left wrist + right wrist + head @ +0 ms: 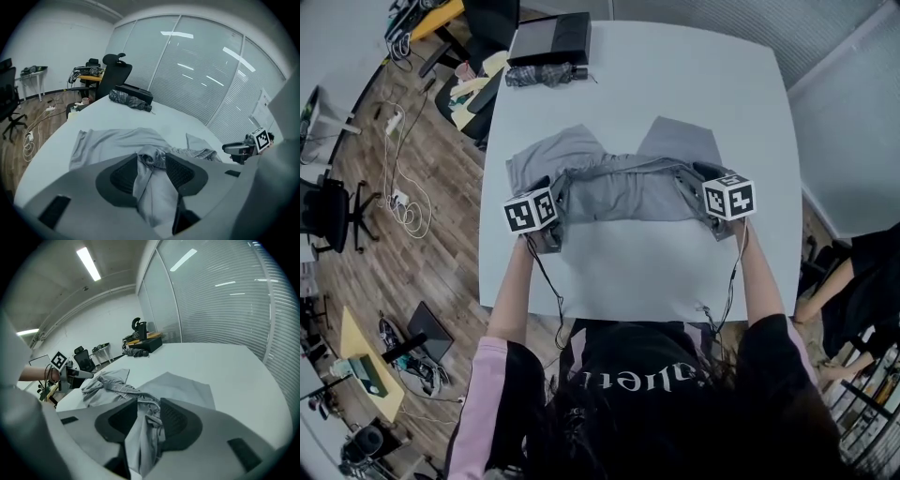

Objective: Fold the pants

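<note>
Grey pants [619, 183] lie across the white table [675, 84], the waistband folded over onto the legs; two leg ends stick out at the far side. My left gripper [555, 195] is at the fold's left end and my right gripper [696, 186] at its right end. In the left gripper view the jaws [151, 161] stand apart with a bunched fold of pants [112, 140] lying loosely between the pads. In the right gripper view the jaws [149, 411] are also apart, with the pants [180, 385] fabric hanging in the gap.
A black box [551, 37] and a dark bundled cloth [539, 73] sit at the table's far left corner. Chairs [473, 94] and cables crowd the floor on the left. Another person [862, 281] stands by the table's right edge.
</note>
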Motion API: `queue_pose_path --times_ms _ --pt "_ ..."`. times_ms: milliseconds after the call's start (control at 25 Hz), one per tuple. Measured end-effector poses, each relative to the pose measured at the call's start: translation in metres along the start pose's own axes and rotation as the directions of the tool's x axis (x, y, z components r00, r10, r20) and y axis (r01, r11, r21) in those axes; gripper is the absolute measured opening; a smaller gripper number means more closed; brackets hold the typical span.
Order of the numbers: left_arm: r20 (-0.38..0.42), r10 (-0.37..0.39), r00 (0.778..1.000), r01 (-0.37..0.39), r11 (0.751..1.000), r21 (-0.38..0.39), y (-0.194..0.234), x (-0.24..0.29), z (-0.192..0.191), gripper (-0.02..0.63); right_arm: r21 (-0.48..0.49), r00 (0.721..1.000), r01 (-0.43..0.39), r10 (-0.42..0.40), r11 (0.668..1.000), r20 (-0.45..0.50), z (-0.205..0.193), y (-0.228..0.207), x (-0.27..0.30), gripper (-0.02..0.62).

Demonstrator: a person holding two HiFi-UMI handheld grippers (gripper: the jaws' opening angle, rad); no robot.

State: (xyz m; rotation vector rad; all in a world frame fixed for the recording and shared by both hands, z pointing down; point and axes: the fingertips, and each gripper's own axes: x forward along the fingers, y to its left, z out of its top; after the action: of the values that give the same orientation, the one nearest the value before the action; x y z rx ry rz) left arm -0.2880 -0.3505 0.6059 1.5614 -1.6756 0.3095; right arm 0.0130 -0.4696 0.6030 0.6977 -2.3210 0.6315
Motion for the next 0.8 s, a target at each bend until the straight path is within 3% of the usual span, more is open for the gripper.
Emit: queue_pose_path --times_ms 240,400,640,800 --pt "0.084 -0.084 0.993 0.086 0.996 -0.018 -0.008 -0.042 -0.001 0.199 0.083 0.990 -0.014 0.002 0.996 0.139 0.011 0.032 -0.039 0.155" --pt "0.135 -0.147 0.980 0.144 0.989 0.026 -0.029 -0.074 -0.005 0.190 0.133 0.974 -0.037 0.006 0.990 0.226 0.012 0.066 -0.063 0.155" --pt "0.198 -0.285 0.938 0.281 0.958 0.049 -0.065 -0.130 -0.017 0.169 0.165 0.955 -0.046 -0.005 0.985 0.297 -0.001 0.126 -0.095 0.138" --pt "0.208 -0.343 0.916 0.327 0.939 0.110 -0.080 -0.171 -0.033 0.167 0.190 0.943 -0.047 -0.019 0.981 0.334 -0.014 0.168 -0.116 0.127"
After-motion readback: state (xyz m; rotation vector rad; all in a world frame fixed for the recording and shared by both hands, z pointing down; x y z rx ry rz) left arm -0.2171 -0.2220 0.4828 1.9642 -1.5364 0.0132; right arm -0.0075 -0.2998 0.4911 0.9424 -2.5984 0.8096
